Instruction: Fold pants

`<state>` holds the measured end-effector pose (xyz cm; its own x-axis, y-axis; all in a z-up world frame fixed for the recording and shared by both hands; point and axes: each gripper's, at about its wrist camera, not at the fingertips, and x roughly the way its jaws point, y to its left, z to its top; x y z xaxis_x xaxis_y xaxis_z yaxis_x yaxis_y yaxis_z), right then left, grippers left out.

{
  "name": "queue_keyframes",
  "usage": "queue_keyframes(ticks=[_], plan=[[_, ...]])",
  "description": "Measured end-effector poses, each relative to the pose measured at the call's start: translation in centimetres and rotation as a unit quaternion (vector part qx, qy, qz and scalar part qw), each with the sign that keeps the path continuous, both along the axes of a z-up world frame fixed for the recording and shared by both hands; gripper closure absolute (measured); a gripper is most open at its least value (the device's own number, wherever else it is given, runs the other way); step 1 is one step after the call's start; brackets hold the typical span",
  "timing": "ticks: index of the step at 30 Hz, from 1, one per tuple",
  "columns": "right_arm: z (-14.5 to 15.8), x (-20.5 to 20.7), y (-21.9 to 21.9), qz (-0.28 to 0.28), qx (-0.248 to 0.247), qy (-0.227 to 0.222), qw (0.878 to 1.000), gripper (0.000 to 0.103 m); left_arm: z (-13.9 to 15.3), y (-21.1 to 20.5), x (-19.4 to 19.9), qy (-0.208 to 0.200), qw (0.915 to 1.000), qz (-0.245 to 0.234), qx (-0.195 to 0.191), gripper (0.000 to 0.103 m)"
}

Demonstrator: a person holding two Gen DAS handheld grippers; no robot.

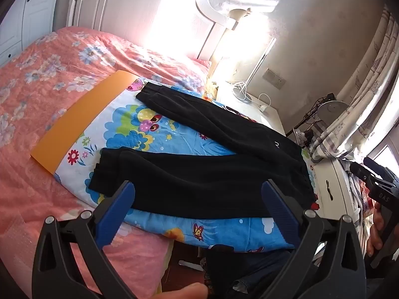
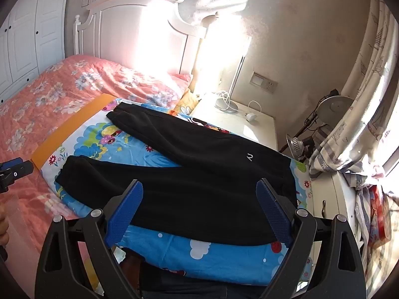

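Bed [image 1: 37, 79] in pink floral cover, cartoon blanket [image 1: 154, 144] spread on it

pants [image 1: 199, 174] near edge: hidden behind gripper fingers at 6 o'clock
headboard [image 2: 139, 32]: washed out by glare, 12 o'clock
right gripper [image 1: 379, 189]: cut off at 3 o'clock

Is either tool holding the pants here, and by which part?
Nothing is held. The left tool and right tool are both open above the black pants.

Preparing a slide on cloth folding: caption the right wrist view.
Open right gripper hovers above black pants spread, legs apart, on a cartoon-print sheet.
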<state>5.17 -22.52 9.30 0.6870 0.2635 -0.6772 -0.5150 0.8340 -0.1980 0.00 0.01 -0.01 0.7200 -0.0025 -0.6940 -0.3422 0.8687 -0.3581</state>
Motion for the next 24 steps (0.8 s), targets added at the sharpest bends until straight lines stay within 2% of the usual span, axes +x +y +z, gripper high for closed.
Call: queue_keyframes(ticks=[17,24], plan=[[-0.3,-0.1,0.5,0.0,-0.006,-0.009,1.0,0.015,0.0,0.0,0.6,-0.001,0.9999,-0.001,-0.011,0.002],[0.2,-0.1,-0.1,-0.001,-0.006,-0.009,1.0,0.015,0.8,-0.2,0.6,-0.008,0.9999,-0.008,-0.01,0.002]])
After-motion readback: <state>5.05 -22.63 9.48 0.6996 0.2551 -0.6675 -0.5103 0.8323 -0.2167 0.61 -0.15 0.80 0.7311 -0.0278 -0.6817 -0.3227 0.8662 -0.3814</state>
